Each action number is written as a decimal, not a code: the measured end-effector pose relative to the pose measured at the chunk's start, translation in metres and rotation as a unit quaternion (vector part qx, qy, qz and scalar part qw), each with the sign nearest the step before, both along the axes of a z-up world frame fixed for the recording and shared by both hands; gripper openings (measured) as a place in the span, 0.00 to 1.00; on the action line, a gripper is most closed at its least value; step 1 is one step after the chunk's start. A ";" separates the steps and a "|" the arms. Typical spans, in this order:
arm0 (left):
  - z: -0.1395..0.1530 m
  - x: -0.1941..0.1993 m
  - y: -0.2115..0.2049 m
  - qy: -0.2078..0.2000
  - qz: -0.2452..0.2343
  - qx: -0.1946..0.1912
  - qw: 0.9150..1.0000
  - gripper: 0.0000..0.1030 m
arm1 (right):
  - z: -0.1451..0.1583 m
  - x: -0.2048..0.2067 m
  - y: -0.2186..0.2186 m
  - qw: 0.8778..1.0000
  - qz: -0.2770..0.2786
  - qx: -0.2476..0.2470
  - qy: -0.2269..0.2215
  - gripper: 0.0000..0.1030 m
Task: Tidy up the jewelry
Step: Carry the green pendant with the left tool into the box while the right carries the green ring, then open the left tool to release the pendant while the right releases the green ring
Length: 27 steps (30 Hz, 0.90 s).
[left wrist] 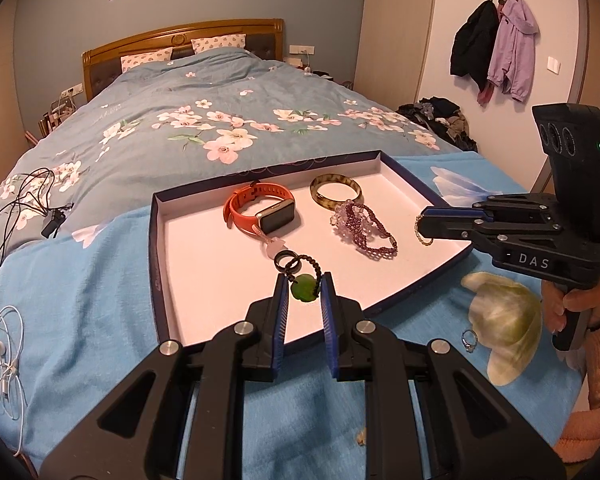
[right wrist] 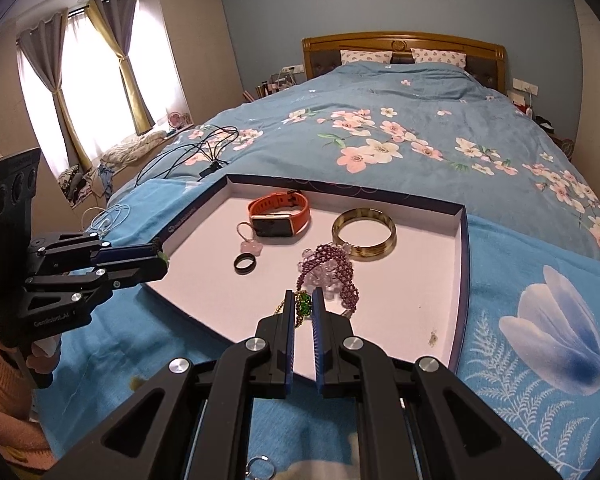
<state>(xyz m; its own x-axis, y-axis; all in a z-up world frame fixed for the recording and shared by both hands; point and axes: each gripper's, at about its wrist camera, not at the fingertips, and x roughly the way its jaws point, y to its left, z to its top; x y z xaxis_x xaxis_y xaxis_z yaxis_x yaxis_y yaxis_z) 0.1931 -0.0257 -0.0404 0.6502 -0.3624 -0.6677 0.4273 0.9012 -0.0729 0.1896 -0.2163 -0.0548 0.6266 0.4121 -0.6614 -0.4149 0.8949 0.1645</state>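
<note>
A green pendant (left wrist: 305, 289) on a dark braided cord (left wrist: 315, 267) is clamped between the blue pads of the left gripper (left wrist: 305, 292), whose jaws are drawn nearly together around it. The pendant is held over the near edge of the shallow tray (left wrist: 160, 240), which is set on a blue floral cloth (left wrist: 80, 280) over the bed. A black ring (left wrist: 285, 260) is seen just beyond the pendant.

A gold chain with a green bead (right wrist: 304, 306) is gripped by the right gripper (right wrist: 303, 308), its jaws likewise almost closed. The chain is seen dangling below the fingertips in the left wrist view, above the tray's right side.

Inside the tray, an orange watch (right wrist: 280, 216), an amber bangle (right wrist: 364, 234), a purple beaded bracelet (right wrist: 332, 270) and a pink charm (right wrist: 250, 246) are laid out. A small ring (left wrist: 470, 338) is left outside the tray on the cloth, beside a printed flower.
</note>
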 end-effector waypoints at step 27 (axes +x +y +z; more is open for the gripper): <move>-0.026 0.039 -0.017 0.038 0.006 0.011 0.999 0.16 | -0.018 0.035 0.007 0.999 -0.014 -0.027 0.030 0.07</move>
